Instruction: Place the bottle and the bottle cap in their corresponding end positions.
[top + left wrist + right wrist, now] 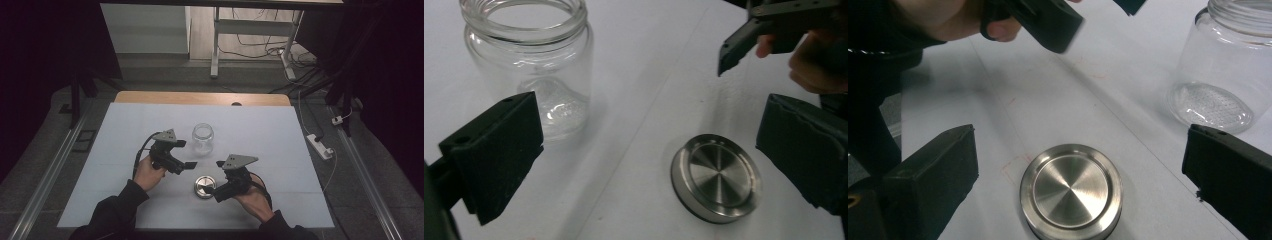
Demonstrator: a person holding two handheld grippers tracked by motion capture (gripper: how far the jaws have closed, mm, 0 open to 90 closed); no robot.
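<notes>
The steel lid (204,186) is lying flat near the open glass jar (203,138), freed for access; left gripper (188,154) and right gripper (215,177) are both hovering beside the lid, jaws apart, gripping nothing

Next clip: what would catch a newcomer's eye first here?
First, the clear glass jar standing upright and lidless near the middle of the white table. Next, the round metal lid lying flat in front of it, apart from the jar. The left tongs and right tongs flank them, both open and holding nothing, the right ones close beside the lid.
</notes>
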